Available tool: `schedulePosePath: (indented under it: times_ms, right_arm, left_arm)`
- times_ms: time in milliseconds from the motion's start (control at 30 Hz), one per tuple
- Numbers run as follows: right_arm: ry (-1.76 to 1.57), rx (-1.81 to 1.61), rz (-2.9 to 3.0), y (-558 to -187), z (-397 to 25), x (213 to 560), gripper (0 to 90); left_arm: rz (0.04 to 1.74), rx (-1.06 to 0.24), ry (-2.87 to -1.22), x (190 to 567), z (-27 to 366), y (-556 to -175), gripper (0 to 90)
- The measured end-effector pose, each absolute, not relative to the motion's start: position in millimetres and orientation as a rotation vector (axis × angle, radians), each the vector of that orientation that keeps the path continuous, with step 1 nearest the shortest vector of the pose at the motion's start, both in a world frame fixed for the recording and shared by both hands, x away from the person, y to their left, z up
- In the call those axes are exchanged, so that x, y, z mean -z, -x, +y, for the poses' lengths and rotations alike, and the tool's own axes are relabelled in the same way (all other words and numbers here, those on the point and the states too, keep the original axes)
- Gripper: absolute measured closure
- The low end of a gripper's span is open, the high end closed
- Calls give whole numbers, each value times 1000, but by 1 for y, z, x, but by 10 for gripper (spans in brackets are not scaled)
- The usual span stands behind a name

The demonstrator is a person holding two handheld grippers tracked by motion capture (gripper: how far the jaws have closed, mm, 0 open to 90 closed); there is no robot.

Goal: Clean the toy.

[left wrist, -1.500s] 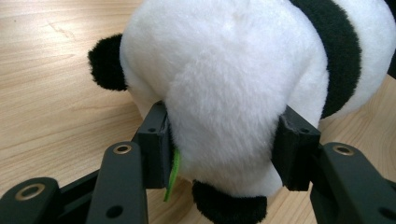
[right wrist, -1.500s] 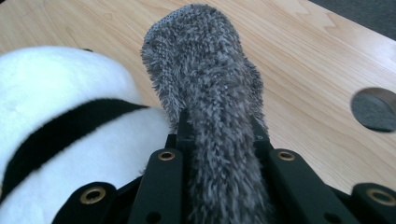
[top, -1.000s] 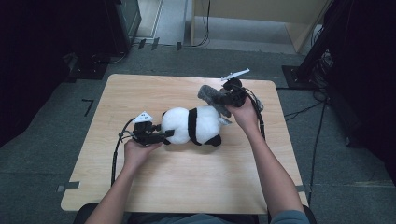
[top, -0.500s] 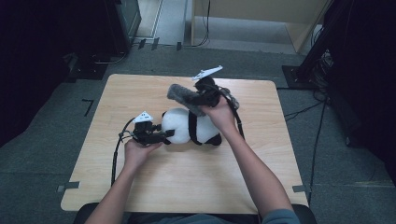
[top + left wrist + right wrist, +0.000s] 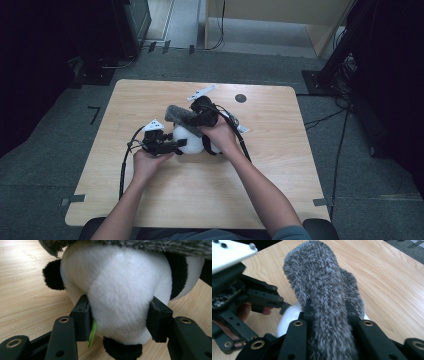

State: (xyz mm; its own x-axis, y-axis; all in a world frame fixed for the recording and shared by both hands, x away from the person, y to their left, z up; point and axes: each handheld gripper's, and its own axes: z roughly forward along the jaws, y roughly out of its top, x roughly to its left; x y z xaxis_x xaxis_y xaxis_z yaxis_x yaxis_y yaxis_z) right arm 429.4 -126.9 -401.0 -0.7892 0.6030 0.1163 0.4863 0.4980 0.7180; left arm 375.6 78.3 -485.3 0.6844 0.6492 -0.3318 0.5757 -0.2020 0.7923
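Two claws, both busy. My left gripper (image 5: 176, 145) is clamped on the white rump of the plush panda (image 5: 120, 297), jaws pressing its sides. The panda lies on the table (image 5: 165, 200) near the middle, a little toward the far edge. My right gripper (image 5: 327, 312) is closed tight on a grey fuzzy cloth (image 5: 324, 280), held just over the panda's top, touching its fur.
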Motion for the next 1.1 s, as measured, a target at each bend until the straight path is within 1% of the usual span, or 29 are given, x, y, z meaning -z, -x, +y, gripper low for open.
schedulePosePath:
  times_ms: [200, 767, 1100]
  right_arm:
    - [-984, -1111, 2539, -430, -147, 401, 723]
    - [-1140, -1092, 2393, -426, -231, 391, 725]
    - [-1195, -1070, 2360, -424, -255, 390, 737]
  left_arm:
    - [962, -81, -1889, 484, 79, -376, 460]
    - [946, -92, -1893, 484, 79, -376, 458]
    - [945, -91, -1890, 485, 79, -377, 451]
